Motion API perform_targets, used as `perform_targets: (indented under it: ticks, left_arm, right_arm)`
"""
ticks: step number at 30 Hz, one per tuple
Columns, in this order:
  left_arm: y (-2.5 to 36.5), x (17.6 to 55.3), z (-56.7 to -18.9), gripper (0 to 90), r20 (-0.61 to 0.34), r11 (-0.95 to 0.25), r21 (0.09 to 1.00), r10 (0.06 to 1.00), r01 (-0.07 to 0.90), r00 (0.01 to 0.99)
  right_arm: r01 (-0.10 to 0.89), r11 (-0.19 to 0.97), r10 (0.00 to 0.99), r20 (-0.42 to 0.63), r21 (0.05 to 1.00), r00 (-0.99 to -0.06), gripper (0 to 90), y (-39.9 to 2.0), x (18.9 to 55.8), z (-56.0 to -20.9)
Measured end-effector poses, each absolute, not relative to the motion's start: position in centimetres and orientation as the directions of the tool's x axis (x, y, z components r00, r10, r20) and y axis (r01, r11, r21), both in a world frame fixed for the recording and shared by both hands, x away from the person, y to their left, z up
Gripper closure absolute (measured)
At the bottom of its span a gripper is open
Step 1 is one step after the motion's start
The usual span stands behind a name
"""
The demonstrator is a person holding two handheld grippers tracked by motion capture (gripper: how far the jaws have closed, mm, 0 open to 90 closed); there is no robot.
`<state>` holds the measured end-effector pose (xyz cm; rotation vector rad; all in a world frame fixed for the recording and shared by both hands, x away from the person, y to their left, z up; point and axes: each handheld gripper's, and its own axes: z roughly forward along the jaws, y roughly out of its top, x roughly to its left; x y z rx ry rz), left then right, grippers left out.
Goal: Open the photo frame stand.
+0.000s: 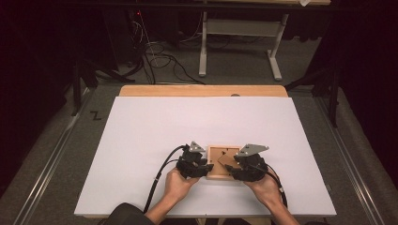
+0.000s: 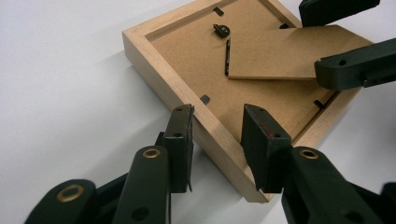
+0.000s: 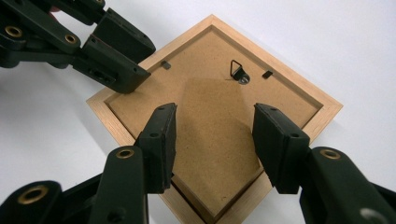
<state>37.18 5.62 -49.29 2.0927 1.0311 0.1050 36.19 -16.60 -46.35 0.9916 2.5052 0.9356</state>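
Carefully now, left gripper (image 2: 217, 140) clamped across the near rail of the face-down pale wooden picture frame (image 1: 213, 174) on the white table (image 1: 141, 140), right gripper (image 3: 212, 144) closed on the brown fibreboard easel stand (image 3: 212, 140) (edges only): lift slowly, hinge unstrained.

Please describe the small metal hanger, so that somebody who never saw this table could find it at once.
On the white table lies a wooden picture frame, face down. Look at its brown backboard. The hanger is a dark triangular loop near one edge, bigger than the small flat clips beside it.
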Motion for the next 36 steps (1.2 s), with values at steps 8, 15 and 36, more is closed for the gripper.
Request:
perform_targets:
  ticks: [8, 15, 36]
  left_arm:
    - [5.61, 37.18, -49.29, 63.8, -0.250, -0.362, 0.680, 0.702, 0.637, 0.666]
    - [5.60, 37.19, -49.31, 63.7, -0.250, -0.362, 0.680, 0.702, 0.637, 0.667]
    - [5.61, 37.19, -49.32, 63.8, -0.250, -0.363, 0.681, 0.701, 0.636, 0.667]
  right_arm:
    - [0.501, 0.547, 0.693, -0.027, 0.670, -0.721, 51.4, -16.53, 36.28, -46.14]
    - [0.497, 0.546, 0.691, -0.029, 0.674, -0.722, 51.4, -16.53, 36.28, -46.10]
    - [0.495, 0.545, 0.691, -0.029, 0.676, -0.722, 51.5, -16.40, 36.42, -45.70]
